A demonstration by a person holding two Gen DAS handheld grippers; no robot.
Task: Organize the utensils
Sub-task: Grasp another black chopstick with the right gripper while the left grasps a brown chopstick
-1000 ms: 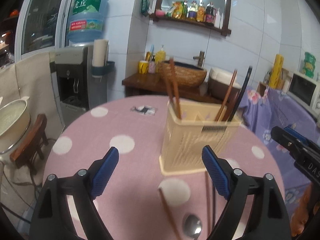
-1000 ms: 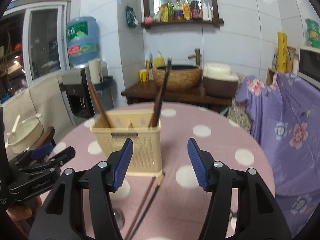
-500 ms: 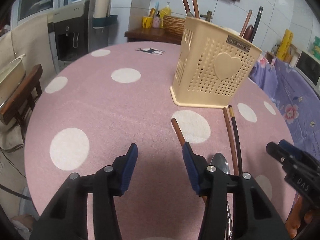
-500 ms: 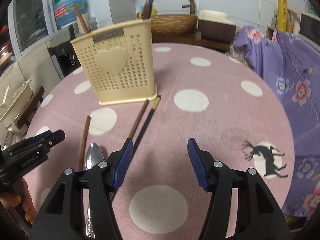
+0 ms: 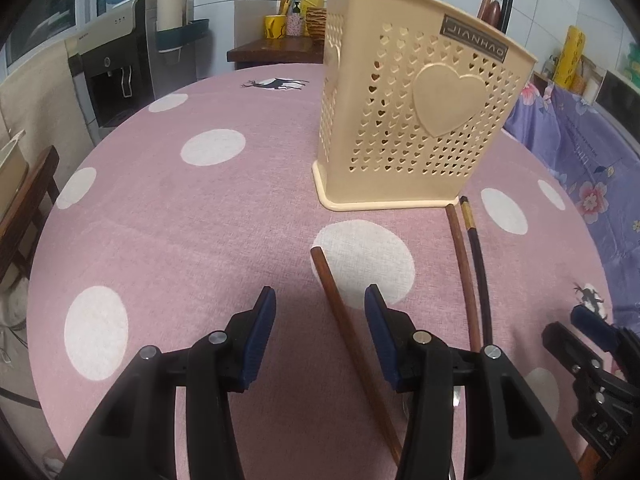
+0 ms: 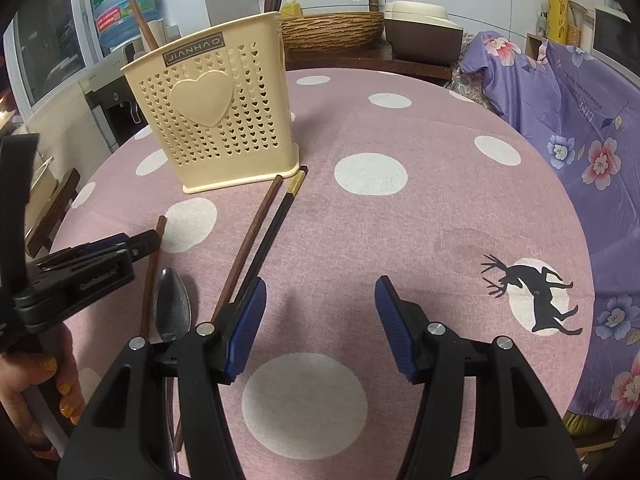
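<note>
A brown wooden chopstick point(image 5: 344, 320) lies flat on the pink dotted tablecloth point(image 5: 180, 220), its far end on a white dot near the middle of the table, its shaft running back toward the near edge. The left gripper point(image 5: 320, 320) hangs low over it with the fingers spread, one on each side of the stick and neither touching it. The right gripper point(image 6: 320, 316) is also spread wide and holds nothing, above bare cloth toward the near edge.

Just to the right lie a second brown chopstick point(image 6: 250, 244) and a black chopstick point(image 6: 272, 232) with a gold band, side by side, their far ends just beside the foot of the holder. A metal spoon point(image 6: 173, 304) rests between the lone stick and that pair.

The chopstick looks light, stiff and smooth, so it will likely roll or pivot if pinched off-centre; a grip across the shaft near its middle seems safest.

The cream plastic utensil holder point(image 5: 408, 120), pierced with small hearts, stands upright past the middle of the table. Several dark sticks or handles already rise from its top; its compartments cannot be seen from here.
</note>
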